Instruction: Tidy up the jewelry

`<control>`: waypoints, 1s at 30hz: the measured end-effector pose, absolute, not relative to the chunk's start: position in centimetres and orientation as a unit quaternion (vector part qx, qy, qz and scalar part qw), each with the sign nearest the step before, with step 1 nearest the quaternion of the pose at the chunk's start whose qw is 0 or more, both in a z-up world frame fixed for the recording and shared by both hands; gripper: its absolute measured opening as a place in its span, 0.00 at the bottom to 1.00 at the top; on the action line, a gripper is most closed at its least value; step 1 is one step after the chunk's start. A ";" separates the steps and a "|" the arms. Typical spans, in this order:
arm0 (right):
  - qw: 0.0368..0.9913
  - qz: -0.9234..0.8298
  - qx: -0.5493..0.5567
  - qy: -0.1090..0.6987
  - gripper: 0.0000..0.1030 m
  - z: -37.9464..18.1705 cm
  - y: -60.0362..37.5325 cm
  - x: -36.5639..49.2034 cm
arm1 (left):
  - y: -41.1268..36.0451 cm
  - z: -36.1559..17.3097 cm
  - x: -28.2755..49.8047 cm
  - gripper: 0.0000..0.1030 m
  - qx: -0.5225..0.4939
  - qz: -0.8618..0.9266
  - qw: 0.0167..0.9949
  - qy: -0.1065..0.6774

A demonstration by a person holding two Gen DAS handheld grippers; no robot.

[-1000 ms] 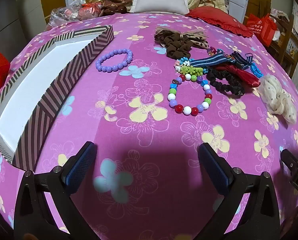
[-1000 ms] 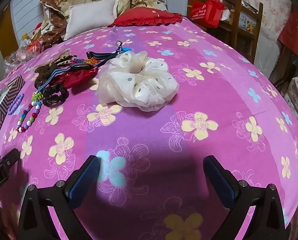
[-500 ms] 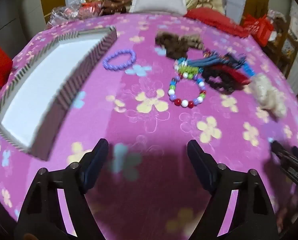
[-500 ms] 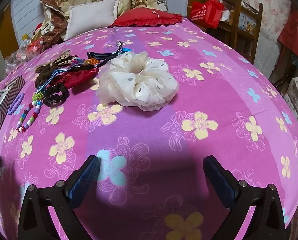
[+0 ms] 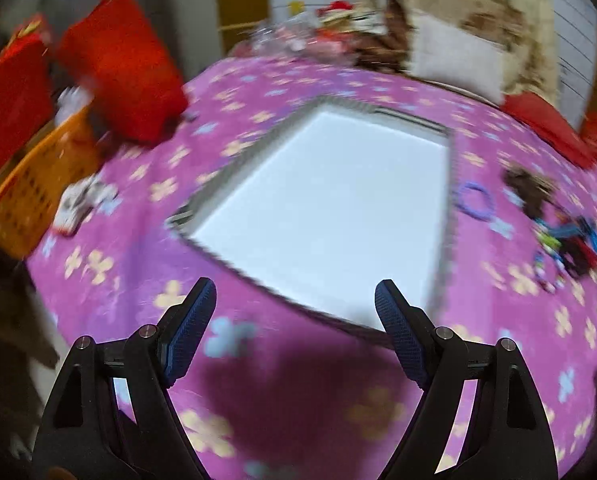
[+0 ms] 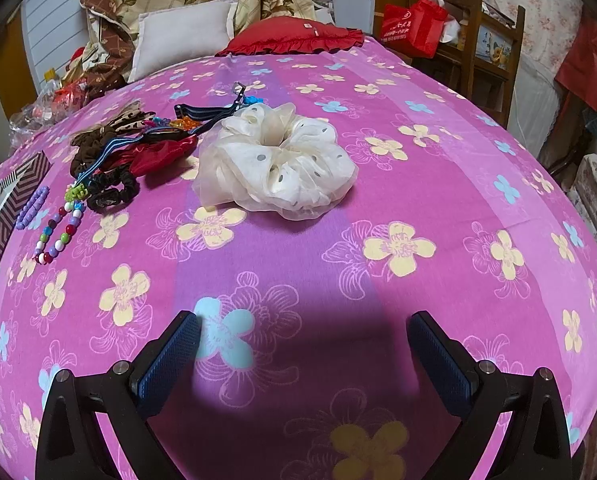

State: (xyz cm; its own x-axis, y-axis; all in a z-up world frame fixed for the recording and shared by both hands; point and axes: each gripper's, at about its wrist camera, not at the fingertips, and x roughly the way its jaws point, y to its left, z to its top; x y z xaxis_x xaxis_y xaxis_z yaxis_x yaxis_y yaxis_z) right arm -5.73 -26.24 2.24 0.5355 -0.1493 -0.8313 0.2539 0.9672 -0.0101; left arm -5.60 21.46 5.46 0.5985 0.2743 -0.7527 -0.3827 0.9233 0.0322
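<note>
My left gripper is open and empty above the near edge of a striped box with a white floor; this view is blurred. A purple bead bracelet lies just right of the box. My right gripper is open and empty over the pink flowered bedspread. Ahead of it lies a cream dotted scrunchie. To its left are a black scrunchie, a red one, a brown bow, a multicoloured bead bracelet and the purple bracelet.
The box's striped wall shows at the left edge of the right wrist view. Pillows and a red cushion lie at the head of the bed. A wooden chair stands right; an orange basket and red bags stand left.
My left gripper has swung left and risen, so the striped box now fills its view and the jewelry sits far right. The right gripper has not moved.
</note>
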 end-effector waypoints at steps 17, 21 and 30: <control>0.875 -0.115 0.056 0.467 1.00 1.9 -26.2 -5.7 | 23.3 2.4 -5.8 0.53 -0.099 0.261 0.838 0.469; 0.875 -0.114 0.055 0.467 1.00 2.1 -26.2 -5.8 | 22.0 3.0 -6.1 0.53 -0.102 0.248 0.839 0.473; 0.877 -0.108 0.052 0.465 1.00 2.1 -26.1 -6.5 | 20.4 5.3 -8.0 0.53 -0.121 0.196 0.865 0.446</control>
State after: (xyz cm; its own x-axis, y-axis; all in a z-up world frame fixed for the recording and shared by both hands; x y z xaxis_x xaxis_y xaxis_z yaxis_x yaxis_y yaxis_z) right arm -6.49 -26.10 2.11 0.5449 -0.1403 -0.8267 0.2374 0.9714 -0.0083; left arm -7.97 20.35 5.33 0.5245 0.2306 -0.8196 -0.4474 0.8937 -0.0348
